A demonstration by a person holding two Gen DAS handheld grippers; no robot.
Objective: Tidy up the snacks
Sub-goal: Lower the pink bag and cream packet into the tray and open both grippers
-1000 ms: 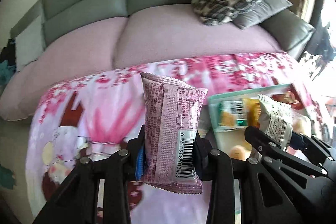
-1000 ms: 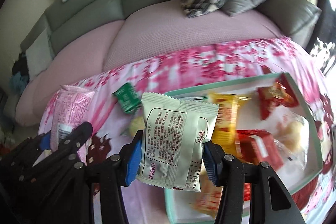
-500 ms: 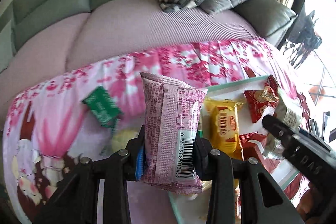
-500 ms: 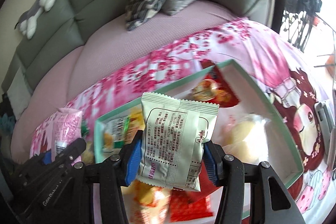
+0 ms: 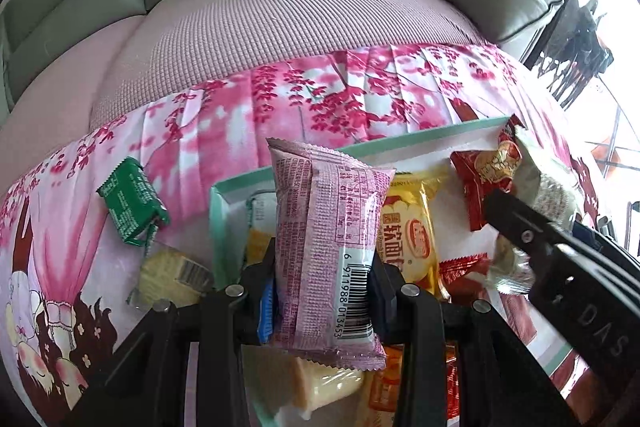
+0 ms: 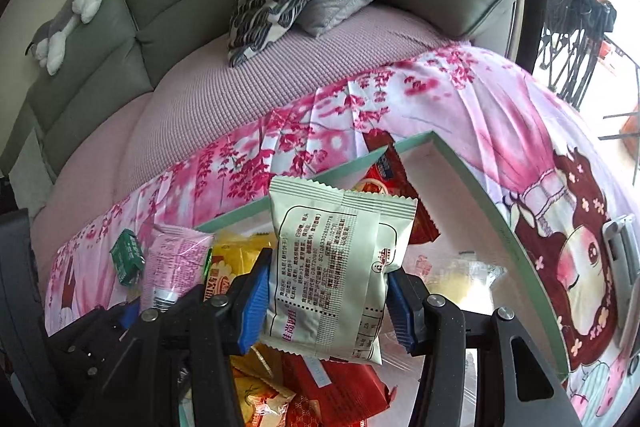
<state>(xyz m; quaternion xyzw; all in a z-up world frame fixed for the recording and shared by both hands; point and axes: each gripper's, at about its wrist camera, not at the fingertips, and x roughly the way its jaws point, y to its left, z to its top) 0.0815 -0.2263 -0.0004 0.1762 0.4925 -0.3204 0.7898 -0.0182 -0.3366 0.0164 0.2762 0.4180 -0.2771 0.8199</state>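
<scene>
Above the mint-green, white-floored cardboard tray my left tool is clamped on an upright pink foil snack packet, its barcode reading 6 911988 013453. A second ago that packet hung over bare cloth, well left of the tray; now it sits over the tray's near-left corner, so I judge release is close. My right tool pinches a pale cream snack packet with small print too fine to read, and it has travelled over the tray's emptier right half. Below lie a yellow packet with Chinese lettering and red wrappers. Outside the tray, a small green packet and a yellow-white cracker pack wait on the pink blossom-print cloth covering the desk.
</scene>
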